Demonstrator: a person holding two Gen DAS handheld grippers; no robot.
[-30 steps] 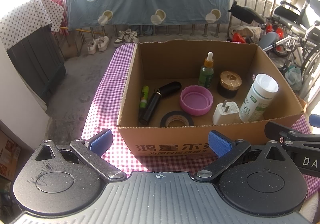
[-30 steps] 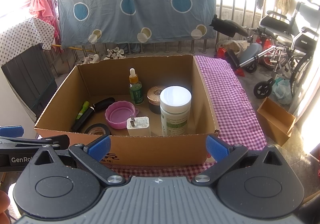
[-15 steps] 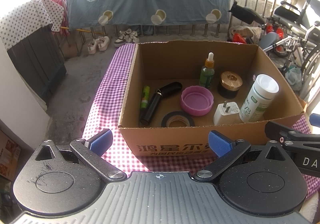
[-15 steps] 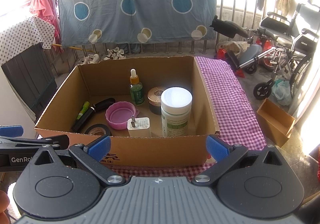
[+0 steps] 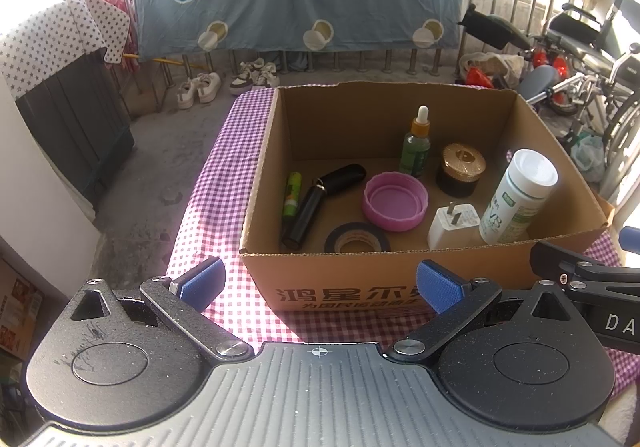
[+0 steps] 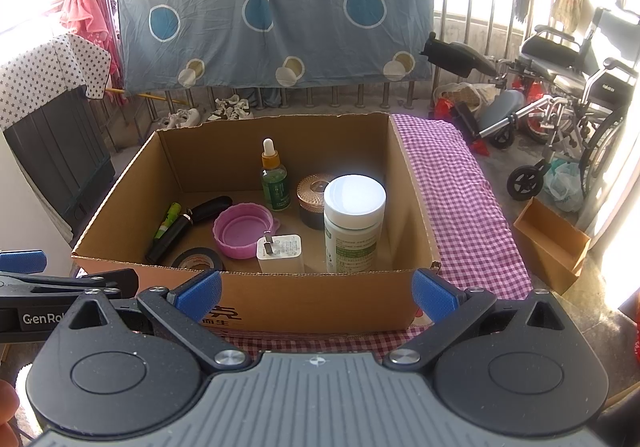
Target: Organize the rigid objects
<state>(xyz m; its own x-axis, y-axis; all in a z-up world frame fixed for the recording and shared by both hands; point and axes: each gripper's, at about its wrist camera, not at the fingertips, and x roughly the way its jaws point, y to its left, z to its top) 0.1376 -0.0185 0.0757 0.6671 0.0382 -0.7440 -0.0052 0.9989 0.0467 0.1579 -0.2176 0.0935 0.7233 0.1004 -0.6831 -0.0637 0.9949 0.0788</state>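
An open cardboard box [image 5: 344,275] [image 6: 320,299] stands on a purple checked tablecloth [image 5: 224,183]. Inside it are a white pill bottle [image 5: 516,203] [image 6: 354,223], a white charger plug [image 5: 452,227] [image 6: 280,253], a pink lid [image 5: 394,201] [image 6: 242,229], a green dropper bottle [image 5: 416,143] [image 6: 274,177], a gold-lidded jar [image 5: 462,167], a black tape roll [image 5: 356,241], a black tube [image 5: 312,207] and a green marker [image 5: 292,193]. My left gripper [image 5: 318,287] and right gripper [image 6: 316,295] both hang open and empty just before the box's near wall.
A balcony railing with a blue patterned sheet [image 6: 272,15] is behind. A wheelchair [image 6: 568,103] and a small cardboard box [image 6: 552,243] sit on the floor to the right. A dark cabinet [image 5: 76,119] stands at the left; shoes [image 5: 200,87] lie by the railing.
Both views have shifted only slightly; the box and its contents stay where they were and both grippers stay open.
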